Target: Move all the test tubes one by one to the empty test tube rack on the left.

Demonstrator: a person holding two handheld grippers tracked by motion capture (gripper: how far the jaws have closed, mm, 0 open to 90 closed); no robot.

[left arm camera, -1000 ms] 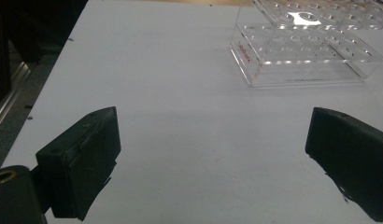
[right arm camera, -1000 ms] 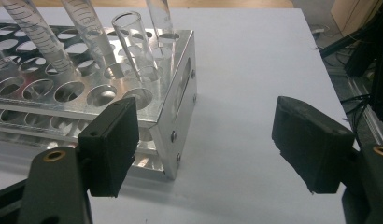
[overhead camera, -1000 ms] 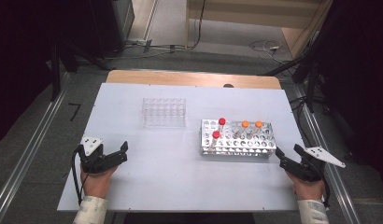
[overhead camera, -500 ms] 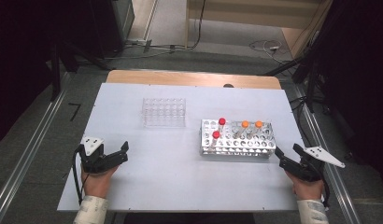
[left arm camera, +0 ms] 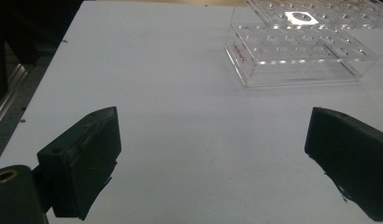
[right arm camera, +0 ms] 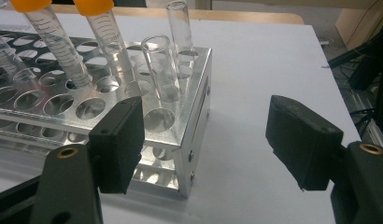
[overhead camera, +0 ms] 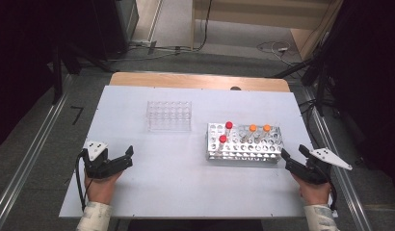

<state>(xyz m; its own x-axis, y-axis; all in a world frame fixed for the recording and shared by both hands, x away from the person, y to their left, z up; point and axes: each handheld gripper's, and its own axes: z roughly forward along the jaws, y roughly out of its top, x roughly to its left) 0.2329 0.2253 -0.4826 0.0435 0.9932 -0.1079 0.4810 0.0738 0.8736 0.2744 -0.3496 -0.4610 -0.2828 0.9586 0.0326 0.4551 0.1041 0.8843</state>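
A metal tube rack point(overhead camera: 243, 153) stands right of the table's middle. It holds two red-capped tubes point(overhead camera: 229, 125) and two orange-capped tubes point(overhead camera: 253, 128). In the right gripper view the orange-capped tubes point(right arm camera: 54, 42) and two uncapped glass tubes point(right arm camera: 161, 65) rise from the rack point(right arm camera: 199, 135). My right gripper point(overhead camera: 293, 151) point(right arm camera: 206, 116) rests open just right of the rack. Its jaws have just been closing a little, and the pads touch nothing; the rack's corner stands just ahead of them. My left gripper point(overhead camera: 128, 157) point(left arm camera: 213, 126) lies open at the front left over bare table.
An empty clear plastic rack point(overhead camera: 169, 115) point(left arm camera: 301, 51) sits left of the metal one, toward the back. The white table point(overhead camera: 186, 192) has a wooden strip along its far edge. Cables and dark stands lie on the floor beyond.
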